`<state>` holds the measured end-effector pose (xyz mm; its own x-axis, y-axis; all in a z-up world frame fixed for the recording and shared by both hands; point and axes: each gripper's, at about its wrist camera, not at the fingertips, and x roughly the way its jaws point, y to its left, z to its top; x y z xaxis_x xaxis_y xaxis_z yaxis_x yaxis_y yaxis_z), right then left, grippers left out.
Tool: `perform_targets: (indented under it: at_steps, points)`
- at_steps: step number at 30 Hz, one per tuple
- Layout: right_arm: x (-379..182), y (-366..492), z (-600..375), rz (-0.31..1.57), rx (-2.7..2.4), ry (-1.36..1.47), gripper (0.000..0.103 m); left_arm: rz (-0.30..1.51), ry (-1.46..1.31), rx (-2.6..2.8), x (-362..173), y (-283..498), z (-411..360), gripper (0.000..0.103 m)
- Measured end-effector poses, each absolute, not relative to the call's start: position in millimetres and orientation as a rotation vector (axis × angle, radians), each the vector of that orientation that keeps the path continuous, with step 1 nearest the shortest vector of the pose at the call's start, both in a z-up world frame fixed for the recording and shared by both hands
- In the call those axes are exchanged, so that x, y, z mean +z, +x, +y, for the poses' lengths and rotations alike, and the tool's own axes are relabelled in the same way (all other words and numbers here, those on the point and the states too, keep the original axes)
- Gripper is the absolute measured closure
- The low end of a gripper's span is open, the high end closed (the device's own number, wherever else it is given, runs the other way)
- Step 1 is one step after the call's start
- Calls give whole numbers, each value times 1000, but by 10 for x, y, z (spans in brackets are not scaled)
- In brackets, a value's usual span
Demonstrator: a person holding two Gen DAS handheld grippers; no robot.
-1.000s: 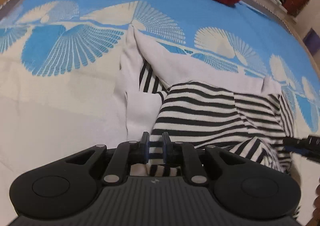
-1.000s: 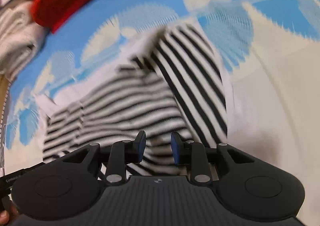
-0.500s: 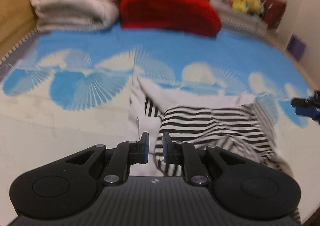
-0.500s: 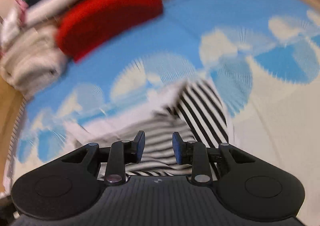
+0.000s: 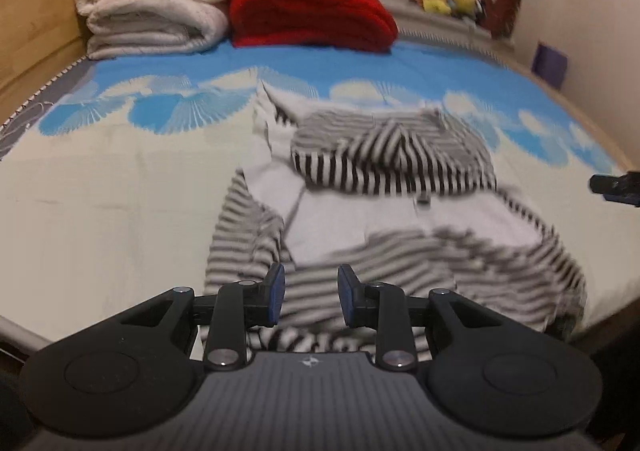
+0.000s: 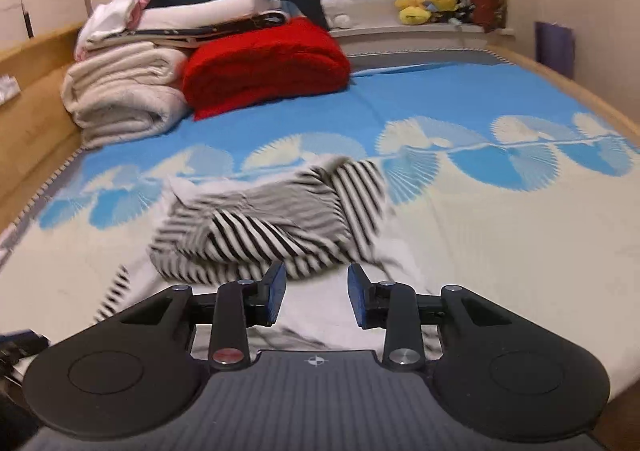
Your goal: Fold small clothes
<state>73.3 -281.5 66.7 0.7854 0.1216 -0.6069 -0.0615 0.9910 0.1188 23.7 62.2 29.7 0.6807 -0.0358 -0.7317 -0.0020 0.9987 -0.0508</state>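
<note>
left gripper (image 5: 308,295): jaws apart, having just been opening; nothing clamped, with striped cloth visible in the gap beneath. right gripper (image 6: 316,299): jaws apart, having just been opening; nothing clamped. the striped garment (image 5: 384,195) lies on the bedspread (image 5: 100,179) directly ahead of both grippers, its near edge below the left gripper's fingertips. the far part is folded back over a white area. beyond the garment, at the far end of the bed, are a red blanket (image 6: 268,63) and a stack of white bedding (image 6: 124,95).
</note>
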Motion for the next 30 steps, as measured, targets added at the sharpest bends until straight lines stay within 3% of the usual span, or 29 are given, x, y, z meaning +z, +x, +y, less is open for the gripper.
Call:
perform_targets:
  at_steps: [16,20,22,30]
  points:
    - [137,481,-3189,776,-54,142,68,888,-176,41,21,419,770,63]
    - [60,554,-3217,803,-52,128,67,934,-373,119,-150,507,1152,47]
    - [11,602,-3237,823,-52,147,61,970,-470,161,-268,549,1379,47]
    - [-216,767,-3367,916,-81,305,60,1018,-576,198,-472,631,1695,40]
